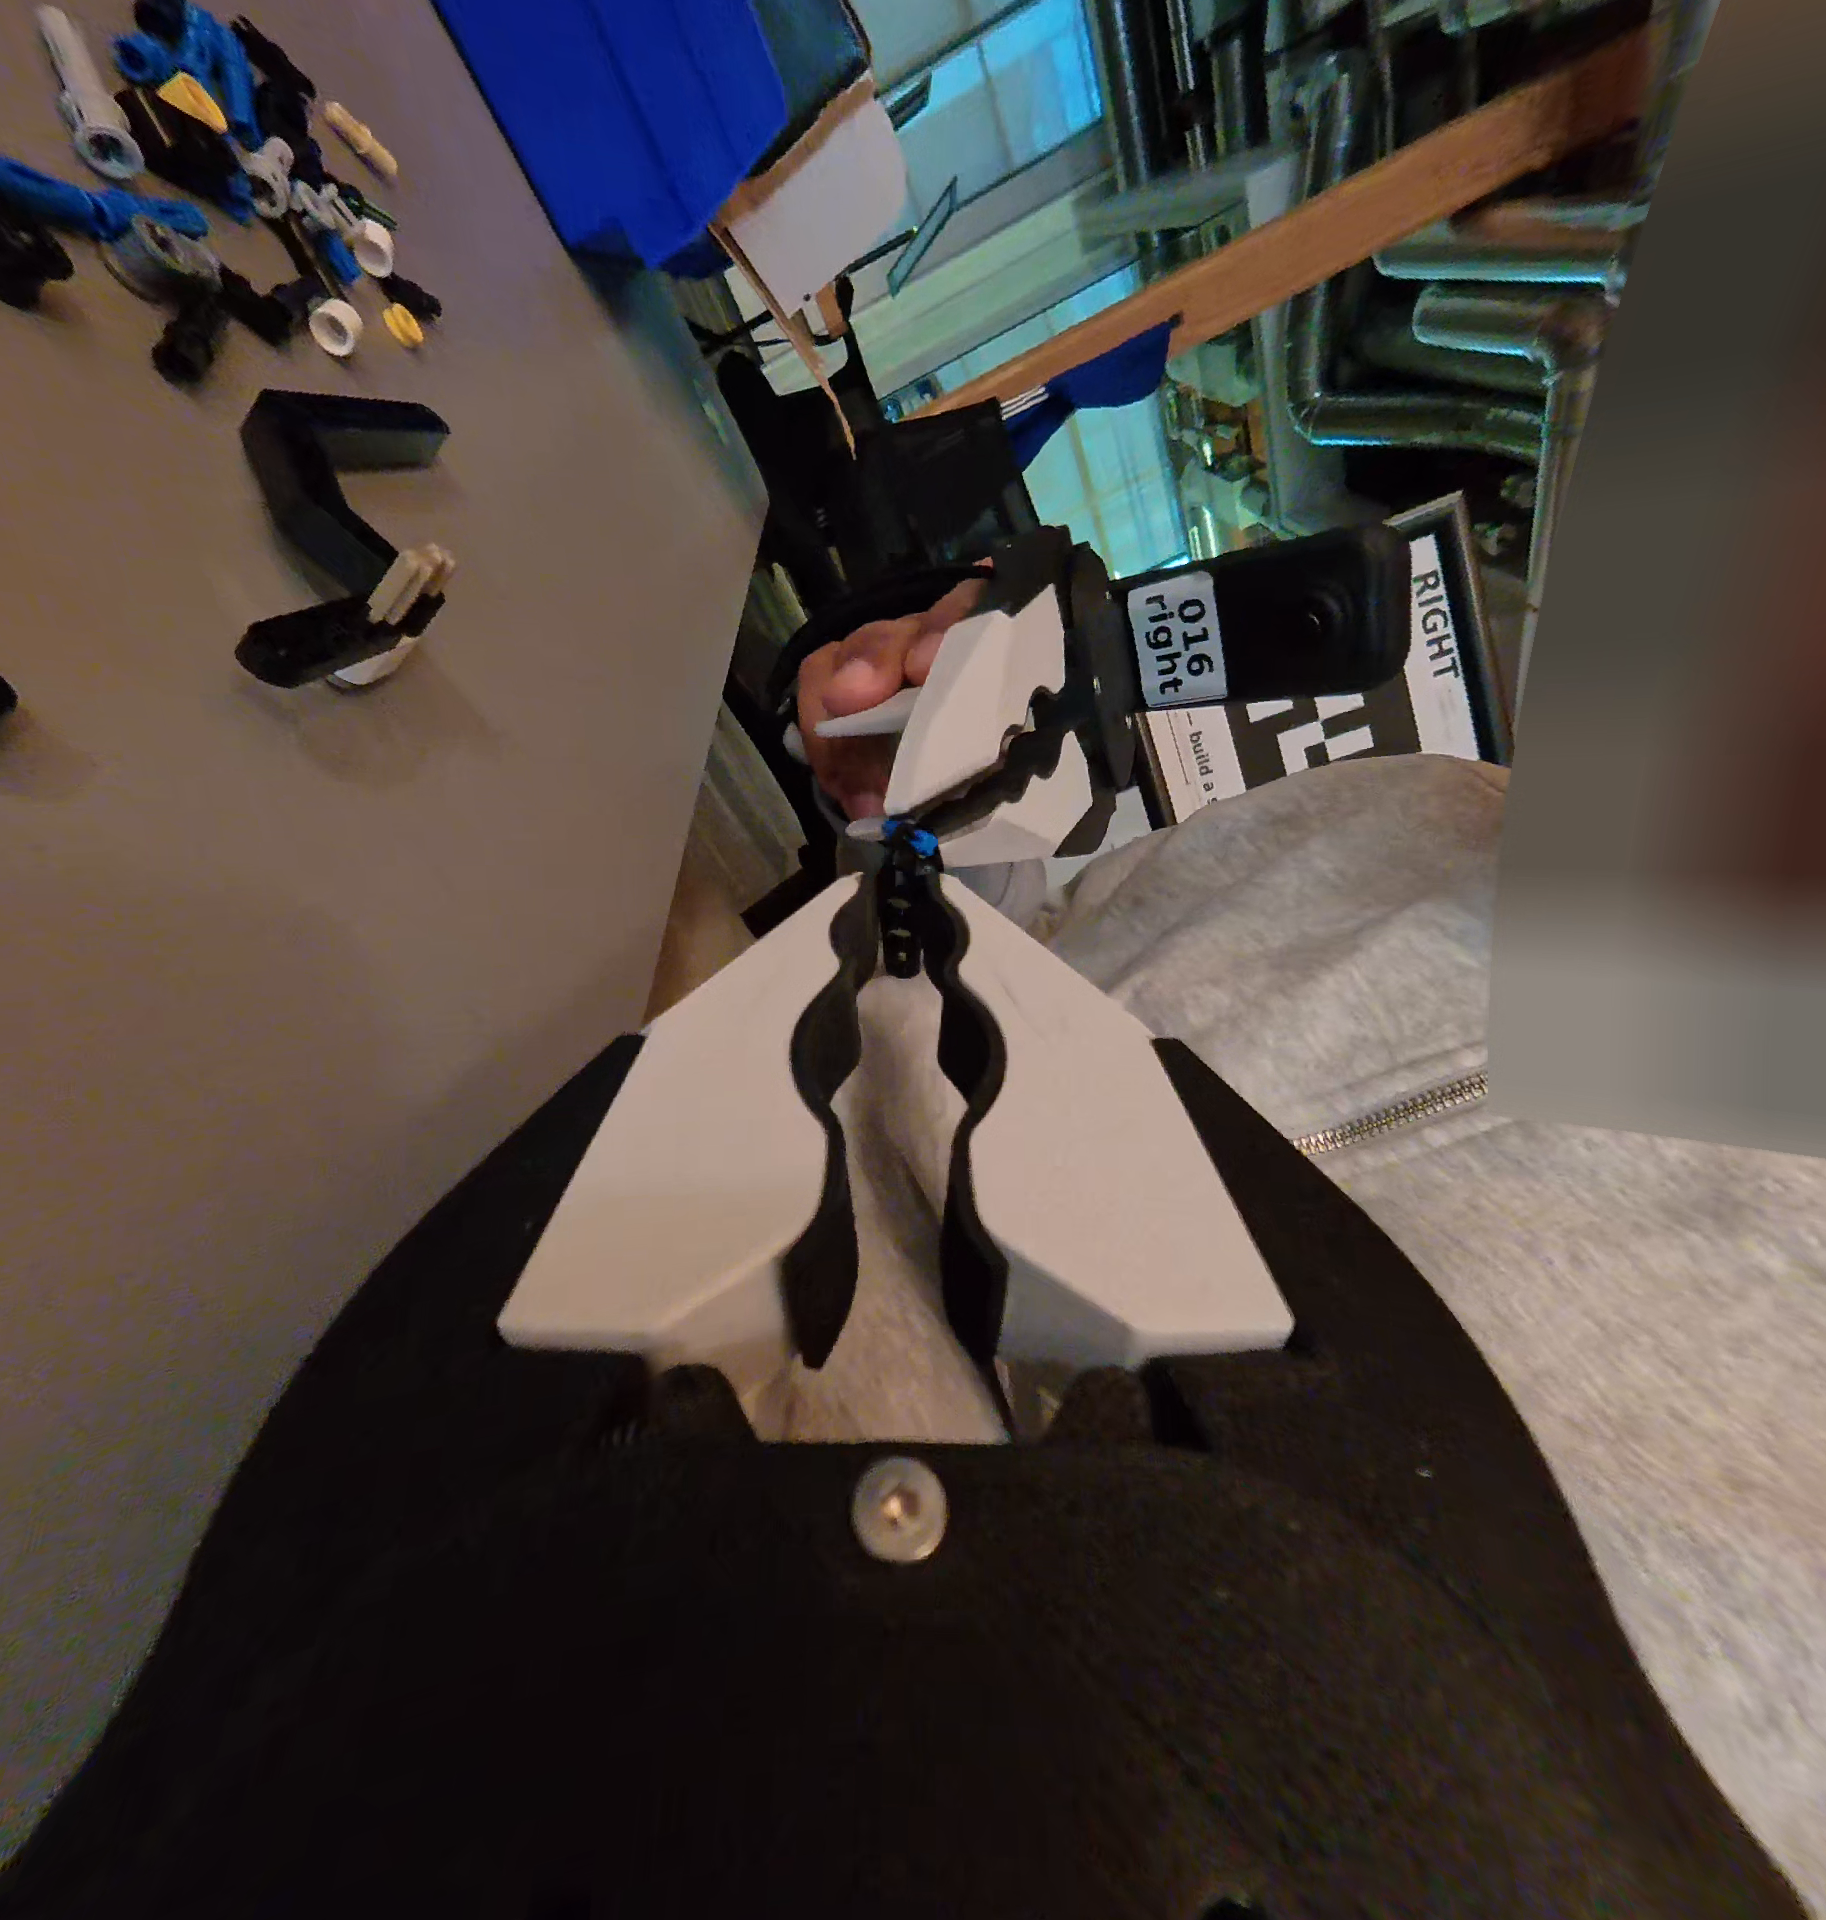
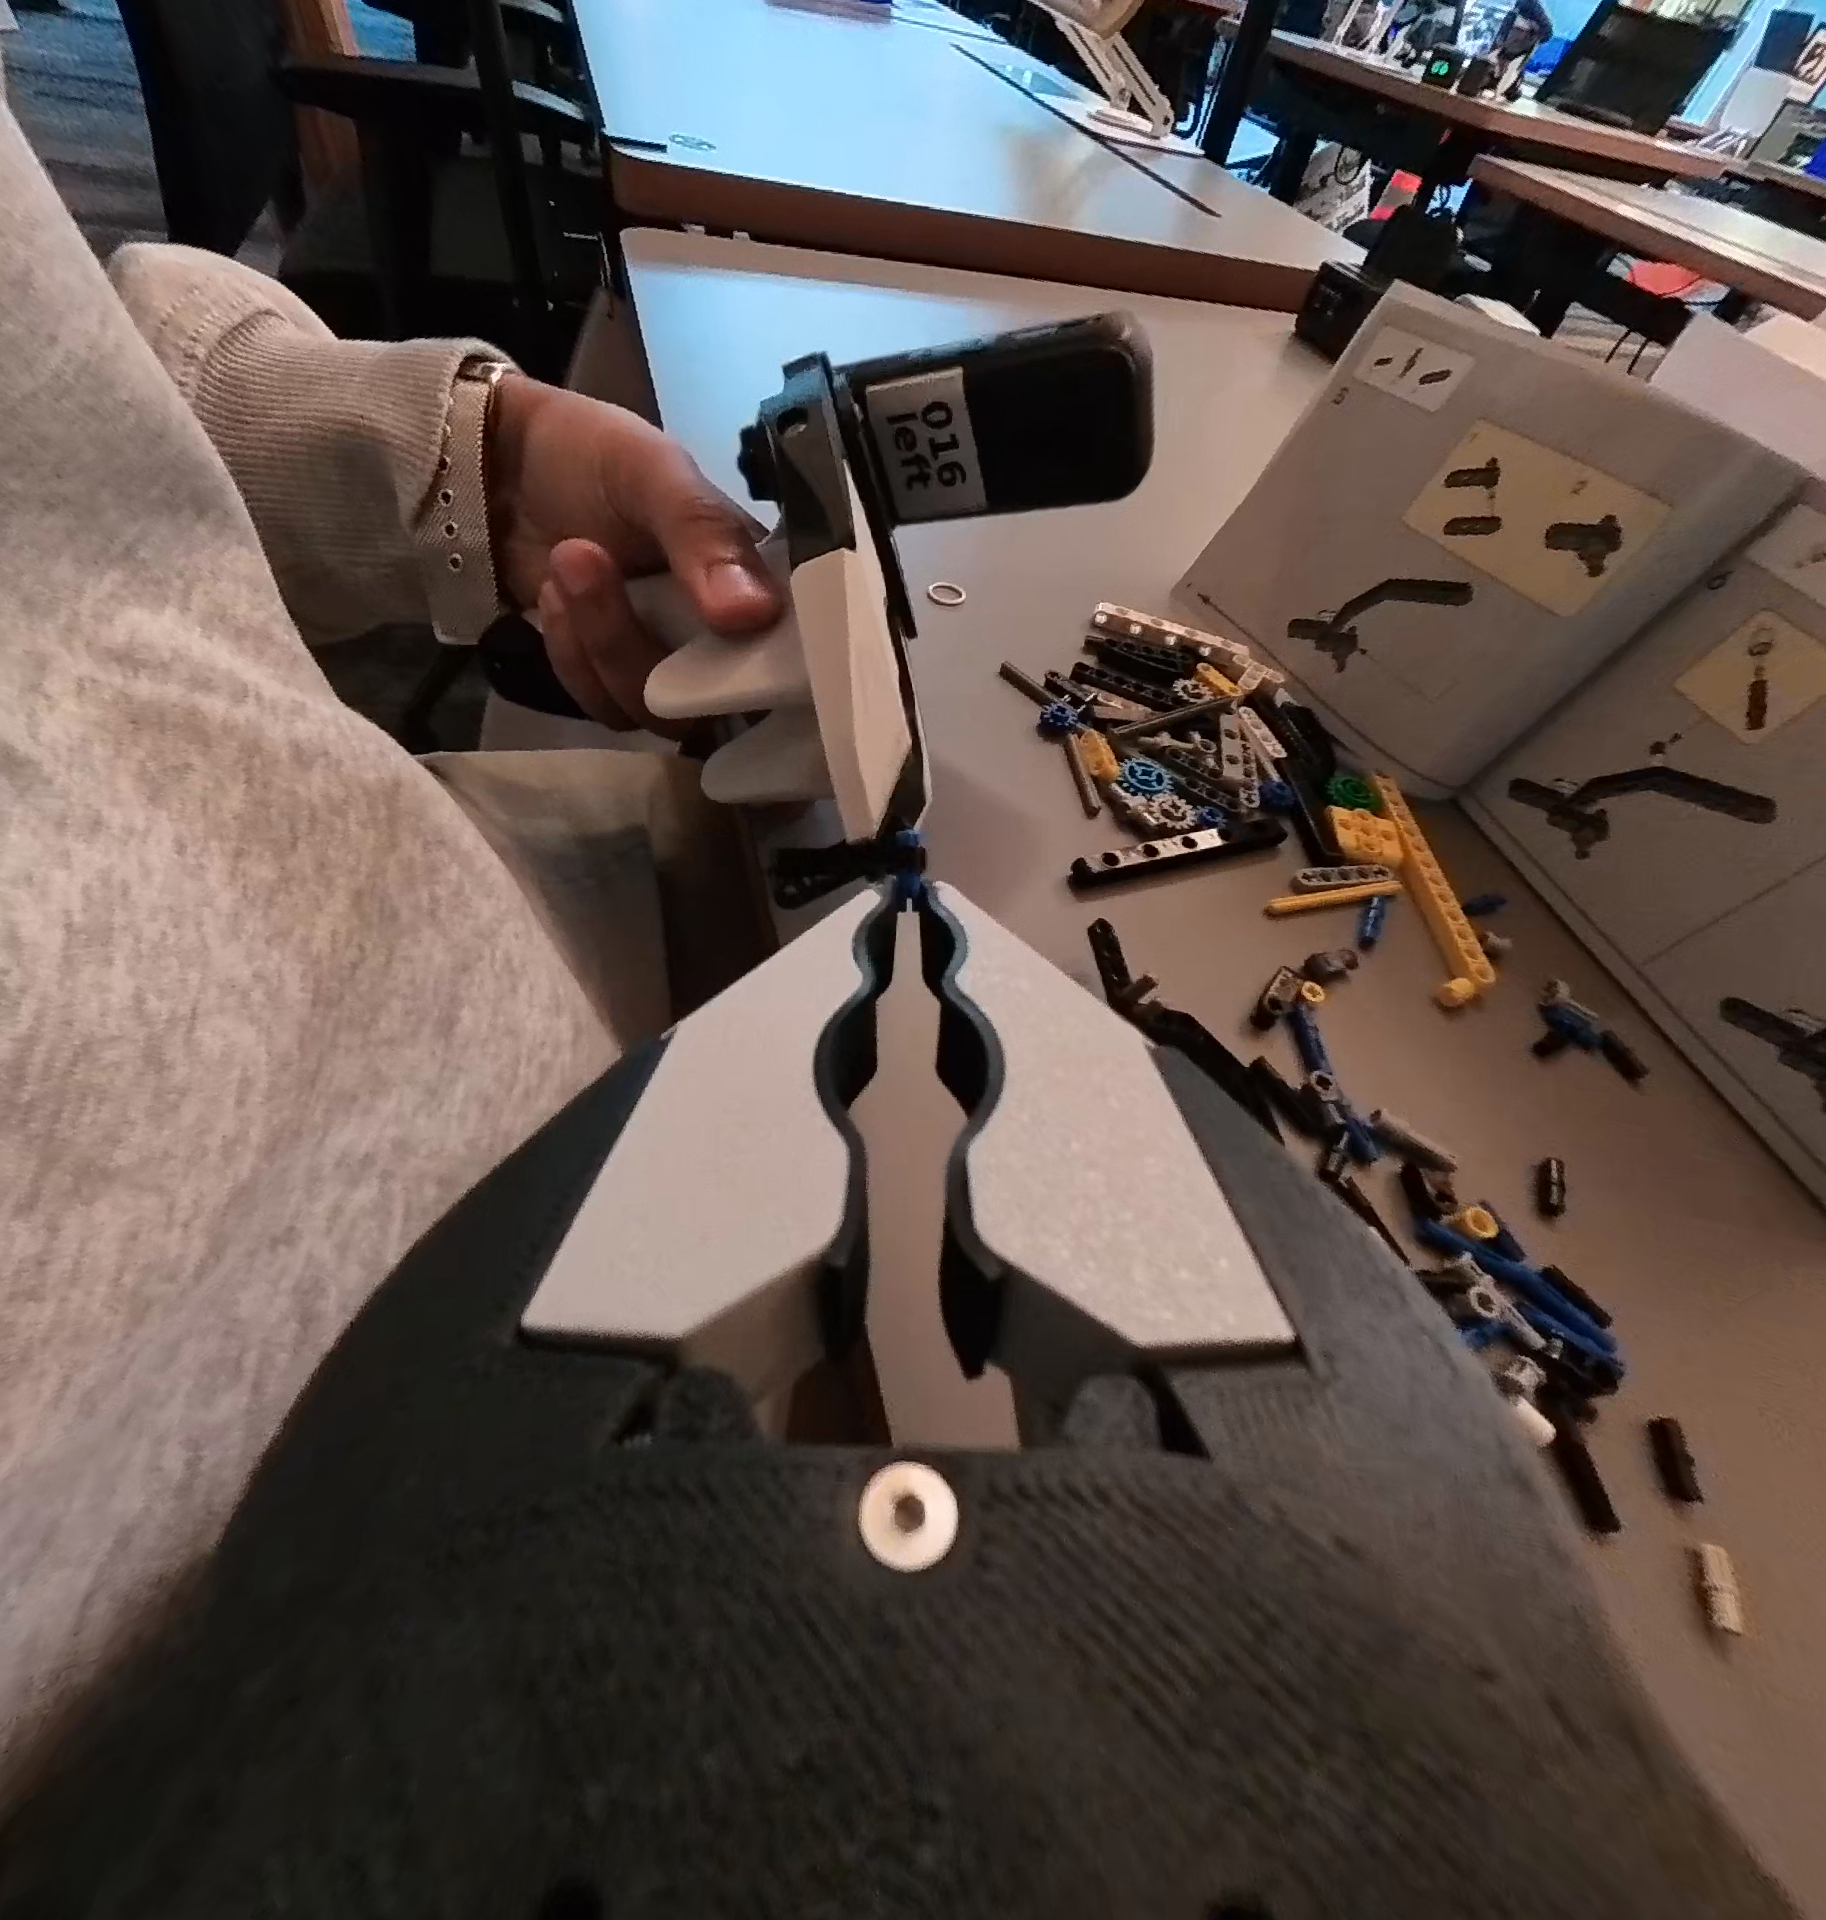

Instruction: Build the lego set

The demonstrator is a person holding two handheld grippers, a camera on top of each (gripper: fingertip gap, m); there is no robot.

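My left gripper (image 1: 896, 896) is shut on a short black lego beam (image 1: 898, 930) with holes, held in the air off the table's edge. A small blue pin (image 1: 911, 837) sits at the beam's far end. My right gripper (image 2: 904, 912) is shut on that blue pin (image 2: 904, 889), tip to tip with the left gripper (image 2: 893, 826). In the right wrist view the black beam (image 2: 821, 868) sticks out sideways from the left gripper's tips. The right gripper also shows in the left wrist view (image 1: 924, 828), held by a hand.
Loose black, blue, yellow and grey lego parts (image 2: 1200, 748) lie on the grey table (image 2: 992, 727), with more (image 2: 1511, 1278) nearer. An open instruction booklet (image 2: 1511, 540) stands behind them. The left wrist view shows another parts pile (image 1: 213, 177), a black bent piece (image 1: 327, 499) and a blue bin (image 1: 628, 114). Less than 4 cm separates the two grippers' tips. The black bent piece (image 1: 327, 499) is about equally far from each gripper, around 10 cm.
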